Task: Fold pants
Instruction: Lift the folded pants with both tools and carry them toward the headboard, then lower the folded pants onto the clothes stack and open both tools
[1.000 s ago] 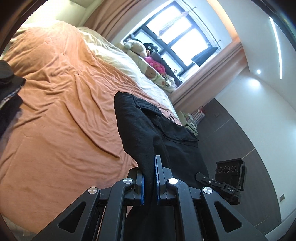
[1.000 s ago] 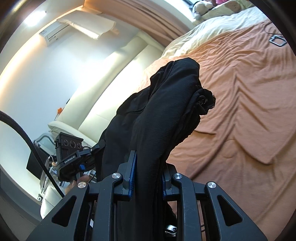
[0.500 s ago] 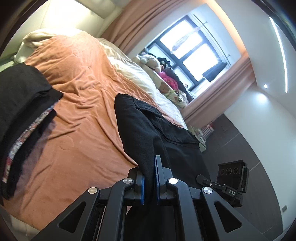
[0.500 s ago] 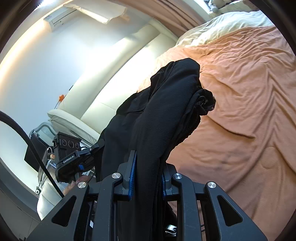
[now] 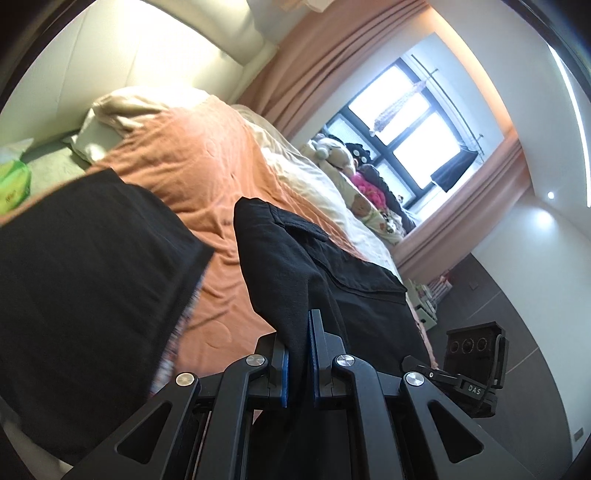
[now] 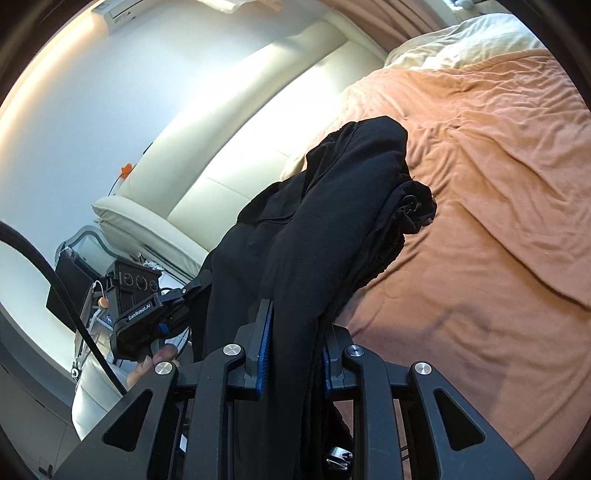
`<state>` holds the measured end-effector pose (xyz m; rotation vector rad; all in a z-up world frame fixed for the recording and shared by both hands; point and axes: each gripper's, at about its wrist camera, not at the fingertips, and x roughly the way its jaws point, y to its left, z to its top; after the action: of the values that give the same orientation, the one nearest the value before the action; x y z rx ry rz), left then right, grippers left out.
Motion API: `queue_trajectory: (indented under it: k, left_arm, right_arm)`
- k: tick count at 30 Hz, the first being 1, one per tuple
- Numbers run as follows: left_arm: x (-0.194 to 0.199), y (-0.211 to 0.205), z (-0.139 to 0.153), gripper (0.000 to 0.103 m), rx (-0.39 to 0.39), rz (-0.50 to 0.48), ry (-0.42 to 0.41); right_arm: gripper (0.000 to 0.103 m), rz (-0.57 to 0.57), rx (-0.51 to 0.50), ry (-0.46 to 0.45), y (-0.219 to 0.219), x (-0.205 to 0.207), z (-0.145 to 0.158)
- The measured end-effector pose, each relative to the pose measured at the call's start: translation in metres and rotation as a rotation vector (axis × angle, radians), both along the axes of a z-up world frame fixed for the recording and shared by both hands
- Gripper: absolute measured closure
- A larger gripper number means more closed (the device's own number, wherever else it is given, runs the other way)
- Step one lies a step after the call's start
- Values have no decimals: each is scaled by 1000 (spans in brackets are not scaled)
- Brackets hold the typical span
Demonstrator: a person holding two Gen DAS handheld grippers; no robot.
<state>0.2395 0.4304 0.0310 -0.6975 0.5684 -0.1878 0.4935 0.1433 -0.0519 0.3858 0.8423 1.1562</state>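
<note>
Hanging bunched, black pants (image 5: 295, 258) are pinched by left tool (image 5: 298, 354) and right tool (image 6: 293, 354).

an orange blanket (image 5: 207, 173) covers the bed. a pile of dark clothes (image 5: 85, 280) sits on it. soft toys (image 5: 332, 155) lie by the window (image 5: 410, 118). a green pack (image 5: 13, 181) is beside a pillow (image 5: 122, 110).

Bedroom w/ a wide bed (image 5: 207, 173) under a rumpled orange cover, cream padded headboard (image 6: 258, 122) behind it, white wall w/ an AC unit (image 6: 114, 9) up top. Dark-framed window (image 5: 402, 122) lets in bright daylight, pinkish curtains (image 5: 325, 55) either side, soft toys (image 5: 332, 155) heaped at the sill. Floor (image 5: 524, 314) is dark grey tile; ceiling has a strip light (image 5: 574, 122) & a spot.
</note>
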Motion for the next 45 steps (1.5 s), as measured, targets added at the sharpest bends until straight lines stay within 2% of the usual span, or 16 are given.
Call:
queue_trajectory:
  k: [14,18,24,33,35,37,40,42,44,45]
  left_arm:
    - [0,117,31,94,140,89,49]
    - [3,145,27,94,155,123,77]
    - [15,182,17,94,174,156,111]
    - [41,219,-5,94,198,184,146]
    - [51,223,-17,93,207,193,179]
    - [57,229,-37,88,199,236,256]
    - [53,226,-53,85,202,253,284]
    - [45,224,-57,79,219,279,289]
    - [36,225,-53,77,228,306,284]
    - [29,224,-50,77,227,316,273]
  right_arm:
    - [84,102,-31,-23,158,11,18]
    - [84,120,-39,-32,196,12,19]
    - [84,125,-40,-15,246,12,4]
    - [84,76,12,13,290,21,-25]
    - [84,58,9,25,296,21,-33]
    - [80,31,-42,66,303,26,-47]
    - [75,42,-53,108,301,34,-61]
    - [57,25,-66,79,292,35,-57]
    - [50,6,-69,33,278,34,-51]
    - [50,7,-70,16,274,33,-47]
